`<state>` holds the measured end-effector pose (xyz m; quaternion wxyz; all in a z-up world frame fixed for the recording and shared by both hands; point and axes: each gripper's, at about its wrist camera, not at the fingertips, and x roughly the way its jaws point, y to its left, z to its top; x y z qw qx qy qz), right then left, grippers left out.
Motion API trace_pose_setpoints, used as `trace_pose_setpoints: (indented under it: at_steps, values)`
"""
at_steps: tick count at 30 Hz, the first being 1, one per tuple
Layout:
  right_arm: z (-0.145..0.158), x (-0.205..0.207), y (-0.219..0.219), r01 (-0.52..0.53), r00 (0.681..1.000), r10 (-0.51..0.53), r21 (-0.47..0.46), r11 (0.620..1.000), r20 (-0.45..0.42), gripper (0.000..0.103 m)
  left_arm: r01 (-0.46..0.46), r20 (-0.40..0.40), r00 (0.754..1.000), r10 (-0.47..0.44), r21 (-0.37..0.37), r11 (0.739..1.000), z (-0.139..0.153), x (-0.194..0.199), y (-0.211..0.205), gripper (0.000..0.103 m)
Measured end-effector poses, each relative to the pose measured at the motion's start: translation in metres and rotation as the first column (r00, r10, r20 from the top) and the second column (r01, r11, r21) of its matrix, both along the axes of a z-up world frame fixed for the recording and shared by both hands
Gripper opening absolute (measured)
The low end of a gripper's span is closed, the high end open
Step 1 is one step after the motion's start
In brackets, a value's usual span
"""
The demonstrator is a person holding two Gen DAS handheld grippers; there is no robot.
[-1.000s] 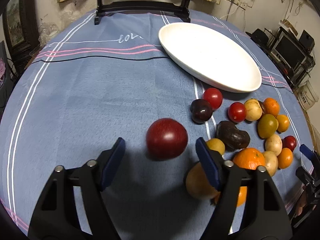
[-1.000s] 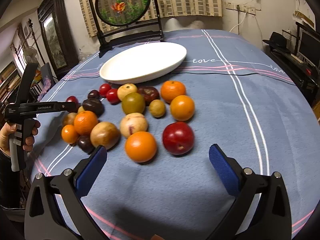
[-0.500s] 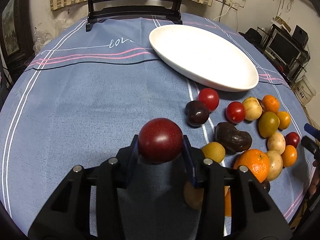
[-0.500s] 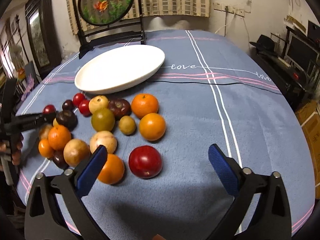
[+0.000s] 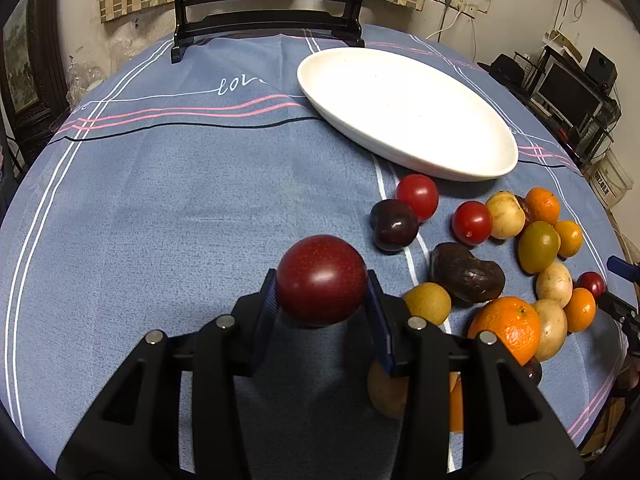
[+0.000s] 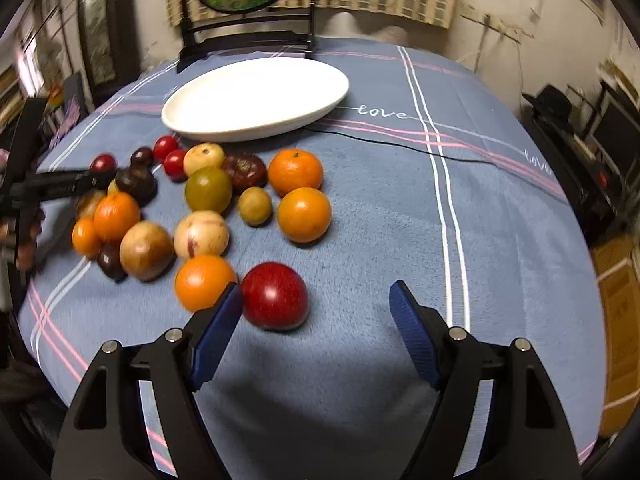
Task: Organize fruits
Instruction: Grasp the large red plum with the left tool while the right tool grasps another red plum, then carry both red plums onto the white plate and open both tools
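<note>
The left gripper [image 5: 322, 300] has just clamped a dark red plum [image 5: 321, 279] near the table's [image 5: 160, 208] middle, ready for the white oval plate [image 5: 404, 108]. The right gripper [image 6: 316, 314], its jaws narrowing but not yet gripping, brackets a red plum [image 6: 275, 295].

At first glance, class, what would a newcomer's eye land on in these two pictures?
The dark red fruit clamped in the left gripper fills the foreground. Behind it lies an empty white oval plate, with a bright jumble of fruit before it; the right gripper brackets a red fruit.
</note>
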<state>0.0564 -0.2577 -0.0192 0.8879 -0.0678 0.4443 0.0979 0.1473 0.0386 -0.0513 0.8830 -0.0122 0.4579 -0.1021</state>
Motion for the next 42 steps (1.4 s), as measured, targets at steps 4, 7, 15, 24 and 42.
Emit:
trace_pose_setpoints:
  at_steps: [4,7,15,24,42]
  values:
    - [-0.005,-0.005,0.006,-0.079,0.997,0.079,-0.025,0.997,-0.022,0.077,0.001,0.000,1.000,-0.001,0.005,1.000,0.000,-0.001,-0.001,0.043]
    - [-0.014,0.005,0.007,-0.076,0.996,0.074,-0.046,0.996,-0.041,0.077,0.003,0.000,1.000,-0.003,0.012,1.000,0.000,-0.002,-0.003,0.043]
    - [-0.020,0.031,0.018,-0.110,0.994,0.110,-0.012,0.994,-0.028,0.043,0.003,-0.001,1.000,-0.003,0.018,1.000,0.000,-0.001,-0.003,0.044]
    - [-0.013,0.024,0.010,-0.088,0.996,0.088,0.041,0.995,-0.001,0.039,0.004,0.004,1.000,-0.004,0.027,1.000,0.002,-0.003,-0.004,0.042]
    - [0.044,0.185,0.070,-0.140,0.982,0.146,-0.056,0.989,0.116,0.039,0.040,0.077,0.996,-0.047,0.090,0.995,0.070,0.113,-0.056,0.043]
